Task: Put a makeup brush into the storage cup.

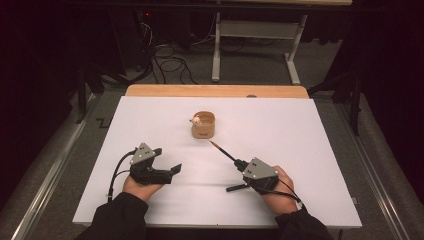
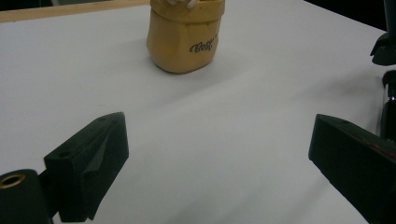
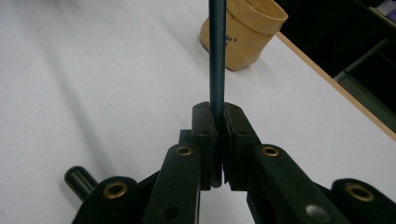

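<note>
Both forearms enter at the near edge of the desk [image 1: 310,150] in the high view, each hand holding a gripper above the white sheet that covers the top. On the near left, the left gripper [image 1: 167,162] has its fingers spread wide with nothing between them. On the near right, the right gripper [image 1: 239,163] has its fingers closed on a thin dark brush [image 1: 223,151], whose brownish tip points toward the tan pot [image 1: 203,125] and lies just short of its base. That pot stands upright near the middle of the desk, somewhat toward the far edge, with something pale and white at its rim. From the left gripper view, the two black fingers [image 2: 93,163] stand far apart at the lower corners, bare white surface between them; the tan pot [image 2: 184,39] sits ahead, well apart, with dark lettering on its side. Part of the other gripper shows at the right edge. From the right gripper view, the fingers [image 3: 205,140] are pressed together on the dark brush [image 3: 217,56] shaft, which runs straight up from them toward the tan pot [image 3: 247,35] near the wooden far edge of the desk.
</note>
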{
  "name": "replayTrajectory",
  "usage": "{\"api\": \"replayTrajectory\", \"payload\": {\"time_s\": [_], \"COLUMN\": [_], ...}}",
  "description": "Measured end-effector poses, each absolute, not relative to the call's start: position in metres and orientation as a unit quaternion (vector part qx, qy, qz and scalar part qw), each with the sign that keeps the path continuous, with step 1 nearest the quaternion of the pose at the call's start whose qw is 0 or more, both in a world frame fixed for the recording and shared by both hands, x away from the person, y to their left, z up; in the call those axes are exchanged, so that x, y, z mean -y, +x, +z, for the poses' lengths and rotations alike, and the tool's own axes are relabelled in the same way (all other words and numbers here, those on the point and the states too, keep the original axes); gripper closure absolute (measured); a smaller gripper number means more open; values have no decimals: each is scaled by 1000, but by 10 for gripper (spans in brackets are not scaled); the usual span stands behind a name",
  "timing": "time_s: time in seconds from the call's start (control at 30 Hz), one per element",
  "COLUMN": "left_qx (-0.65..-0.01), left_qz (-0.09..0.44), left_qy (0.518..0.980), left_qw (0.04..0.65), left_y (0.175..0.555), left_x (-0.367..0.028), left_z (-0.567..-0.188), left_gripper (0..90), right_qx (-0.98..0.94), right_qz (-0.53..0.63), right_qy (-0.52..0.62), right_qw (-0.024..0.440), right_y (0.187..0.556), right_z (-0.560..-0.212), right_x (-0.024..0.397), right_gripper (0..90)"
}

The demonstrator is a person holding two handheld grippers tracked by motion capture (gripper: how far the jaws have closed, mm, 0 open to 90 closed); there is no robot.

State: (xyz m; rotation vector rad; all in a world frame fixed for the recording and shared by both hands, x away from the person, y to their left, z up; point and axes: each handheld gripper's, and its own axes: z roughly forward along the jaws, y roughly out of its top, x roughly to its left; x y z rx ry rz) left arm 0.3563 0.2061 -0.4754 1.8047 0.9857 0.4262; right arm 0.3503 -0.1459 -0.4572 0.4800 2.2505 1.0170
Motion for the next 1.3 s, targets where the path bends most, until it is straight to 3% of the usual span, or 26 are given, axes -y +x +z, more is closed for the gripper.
{"api": "replayTrajectory", "payload": {"time_s": [1.3], "left_qx": [-377], "left_qz": [195], "left_qy": [739], "left_qw": [523], "left_y": [349], "left_x": [-199], "left_z": [-462], "left_gripper": [82], "right_qx": [-774], "right_qz": [516], "right_qy": [264], "right_qw": [254], "right_y": [347], "right_z": [-447], "right_x": [147], "right_gripper": [868]}}
